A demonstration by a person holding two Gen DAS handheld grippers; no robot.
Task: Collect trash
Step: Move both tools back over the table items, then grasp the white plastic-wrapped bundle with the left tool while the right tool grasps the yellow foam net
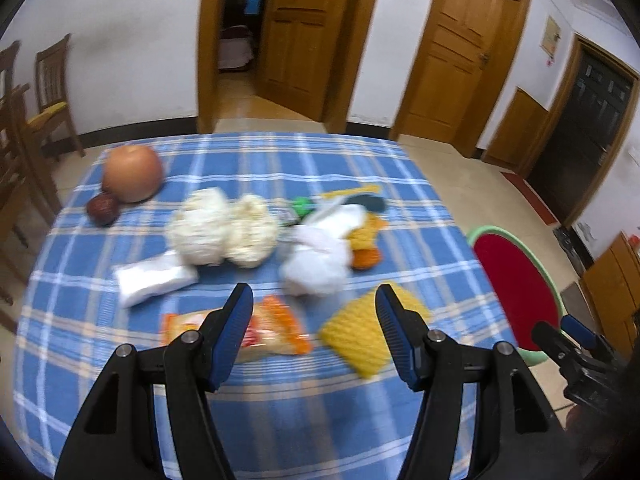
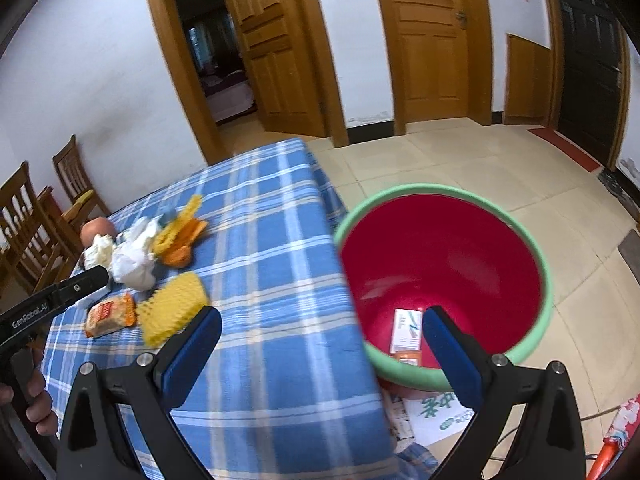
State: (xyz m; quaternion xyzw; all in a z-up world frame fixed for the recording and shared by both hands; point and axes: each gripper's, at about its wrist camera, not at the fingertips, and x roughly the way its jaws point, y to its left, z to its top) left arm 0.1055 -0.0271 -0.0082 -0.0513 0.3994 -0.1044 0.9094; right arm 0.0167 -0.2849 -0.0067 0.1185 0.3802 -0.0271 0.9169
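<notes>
Trash wrappers (image 1: 256,332) lie on the checked surface (image 1: 280,412) just ahead of the open, empty left hand-held gripper (image 1: 316,308), marked "GenRobot.AI". Right hand-held gripper (image 2: 322,330), also open, hangs at the surface edge above the red bin (image 2: 444,256).

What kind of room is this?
Probably a home dining area: a table under a blue checked cloth, wooden chairs by the wall, panelled wooden doors, one opening onto what looks like a bedroom.
</notes>
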